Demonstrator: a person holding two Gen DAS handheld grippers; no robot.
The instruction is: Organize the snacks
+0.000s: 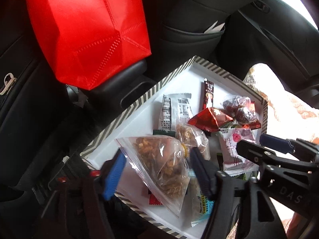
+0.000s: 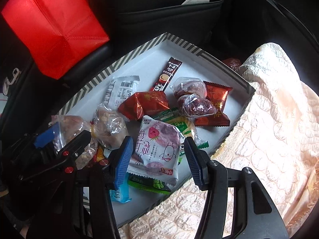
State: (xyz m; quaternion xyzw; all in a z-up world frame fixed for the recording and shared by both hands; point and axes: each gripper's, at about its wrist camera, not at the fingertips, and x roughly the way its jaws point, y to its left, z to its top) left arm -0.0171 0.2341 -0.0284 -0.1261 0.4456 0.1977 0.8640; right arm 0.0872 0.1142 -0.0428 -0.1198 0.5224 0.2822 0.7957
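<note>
Both grippers spread: left gripper (image 1: 157,171) astride nut bag (image 1: 163,169), right gripper (image 2: 159,159) astride white packet (image 2: 157,149).

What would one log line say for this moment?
left gripper: open around walnut bag | right gripper: open around strawberry packet | striped box: snacks inside

Red bag (image 1: 87,29); striped grey-white box rim (image 2: 127,53); cream quilt (image 2: 275,119).

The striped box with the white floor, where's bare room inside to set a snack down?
Bare white floor shows in the far corner of the striped-rim box, beyond the brown coffee stick sachet and the white barcode packet, and along the near right wall beside the white strawberry-print packet. The middle and left are piled with wrappers.
</note>
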